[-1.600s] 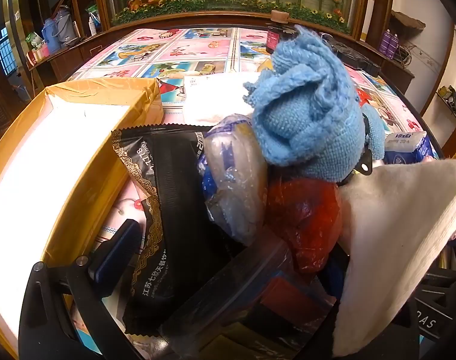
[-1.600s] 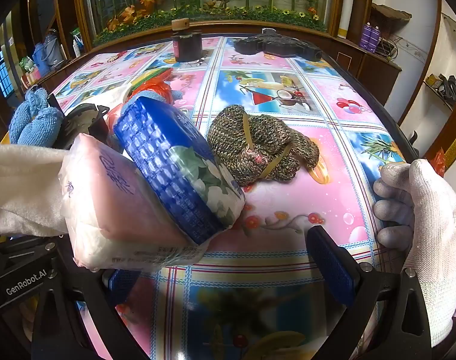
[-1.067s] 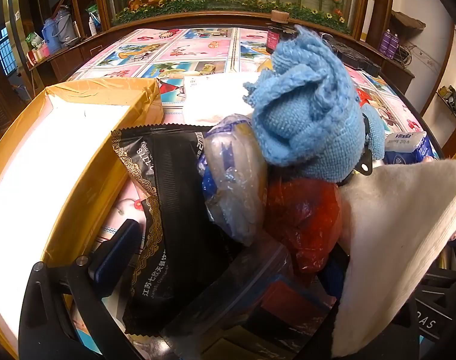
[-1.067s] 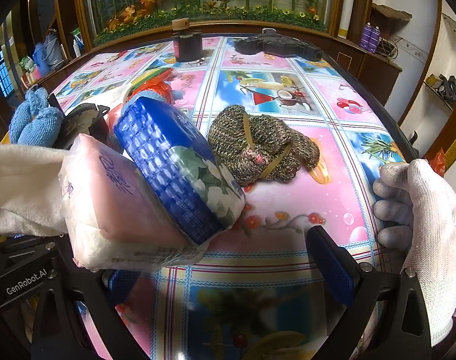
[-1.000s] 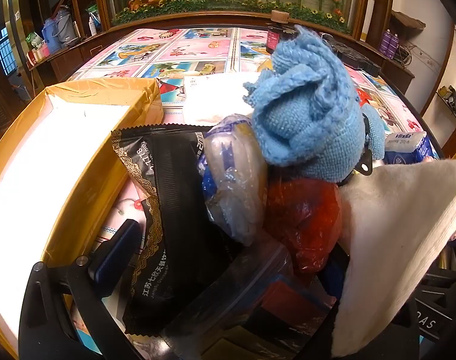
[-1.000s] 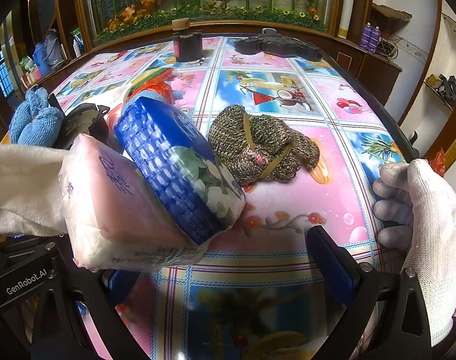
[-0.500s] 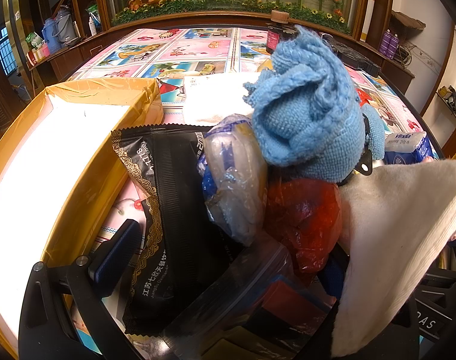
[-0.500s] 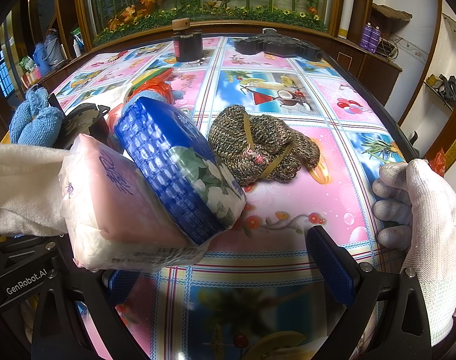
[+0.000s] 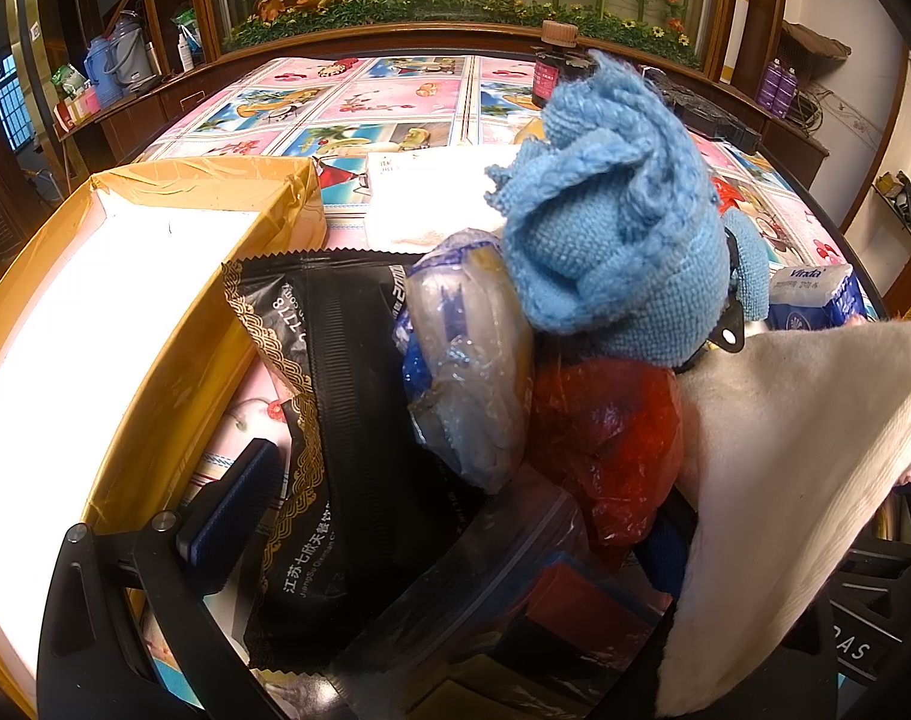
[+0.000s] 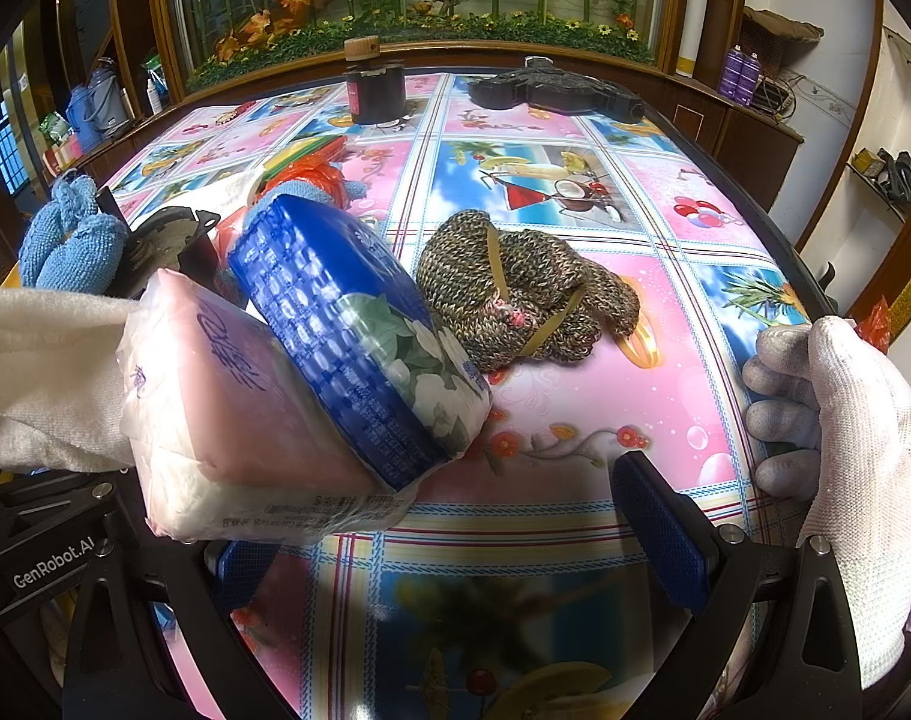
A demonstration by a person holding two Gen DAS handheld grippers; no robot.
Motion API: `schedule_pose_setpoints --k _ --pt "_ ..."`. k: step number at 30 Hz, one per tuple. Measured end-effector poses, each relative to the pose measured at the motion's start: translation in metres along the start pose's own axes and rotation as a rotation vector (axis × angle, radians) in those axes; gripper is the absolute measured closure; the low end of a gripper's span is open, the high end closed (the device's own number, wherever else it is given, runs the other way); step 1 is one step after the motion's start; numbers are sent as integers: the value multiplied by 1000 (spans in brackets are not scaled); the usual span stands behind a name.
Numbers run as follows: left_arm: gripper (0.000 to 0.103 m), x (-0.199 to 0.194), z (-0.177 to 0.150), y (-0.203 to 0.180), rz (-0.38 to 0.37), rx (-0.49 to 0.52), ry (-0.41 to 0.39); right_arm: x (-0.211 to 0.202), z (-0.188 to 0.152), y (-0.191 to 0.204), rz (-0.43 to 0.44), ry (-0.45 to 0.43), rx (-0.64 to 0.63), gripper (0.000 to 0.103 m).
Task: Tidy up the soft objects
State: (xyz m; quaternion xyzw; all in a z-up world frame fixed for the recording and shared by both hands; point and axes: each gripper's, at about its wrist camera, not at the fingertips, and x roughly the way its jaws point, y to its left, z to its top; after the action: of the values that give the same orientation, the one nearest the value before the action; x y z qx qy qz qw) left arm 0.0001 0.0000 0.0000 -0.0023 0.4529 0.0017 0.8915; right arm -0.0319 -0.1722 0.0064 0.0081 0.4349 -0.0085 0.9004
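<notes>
The right tool (image 10: 455, 528) gapes wide, empty; the left tool's (image 9: 455, 516) right finger hides behind piled packets (image 9: 467, 372), grip unclear.

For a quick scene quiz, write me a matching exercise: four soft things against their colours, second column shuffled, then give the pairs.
Things:
1. knitted bundle with rubber bands
2. towel
3. plastic bag
4. cloth

Colours:
A. red
B. cream white
C. mottled brown-green
D. light blue

Pairs: 1-C, 2-D, 3-A, 4-B
</notes>
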Motion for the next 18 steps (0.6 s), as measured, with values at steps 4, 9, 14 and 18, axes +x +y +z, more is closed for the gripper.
schedule_pose_setpoints --k 4,9,14,18 --pt "0 0 0 0 0 1 0 0 0 0 0 0 0 1" --pt "0 0 0 0 -1 -1 0 0 0 0 0 0 0 1" --pt "0 2 1 1 5 -11 0 0 0 3 13 0 -15 1" --pt "0 3 2 4 5 -11 0 1 1 4 13 0 -18 1"
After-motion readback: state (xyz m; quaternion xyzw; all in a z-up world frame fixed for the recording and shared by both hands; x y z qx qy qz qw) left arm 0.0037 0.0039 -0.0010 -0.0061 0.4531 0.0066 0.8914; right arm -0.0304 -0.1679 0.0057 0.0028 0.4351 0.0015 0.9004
